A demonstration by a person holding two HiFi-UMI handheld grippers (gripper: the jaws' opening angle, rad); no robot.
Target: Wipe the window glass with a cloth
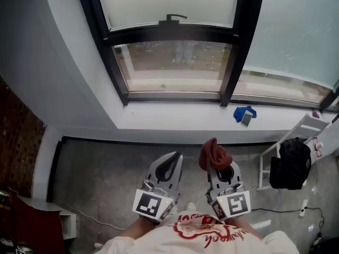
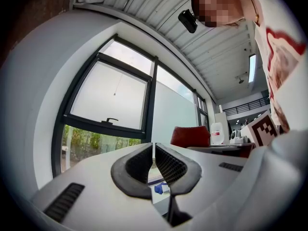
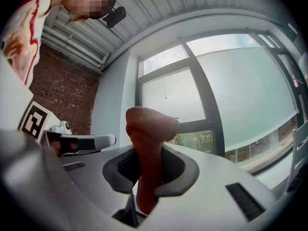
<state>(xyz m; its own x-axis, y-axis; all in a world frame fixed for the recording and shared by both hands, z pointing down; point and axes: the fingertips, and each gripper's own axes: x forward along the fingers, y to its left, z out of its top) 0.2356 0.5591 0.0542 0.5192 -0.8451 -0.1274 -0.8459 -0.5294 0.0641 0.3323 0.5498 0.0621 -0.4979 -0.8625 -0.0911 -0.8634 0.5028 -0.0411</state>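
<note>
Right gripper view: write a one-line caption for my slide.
Right gripper, jaws shut on a rust-red woven cloth, facing the black-framed window.

Obs.: dark red woven cloth is bunched into an upright wad and pinched between the jaws of the right gripper, its top bulging above them. Black-framed window glass: lower pane clear with greenery behind, upper pane frosted white. The cloth is not touching the glass.
</note>
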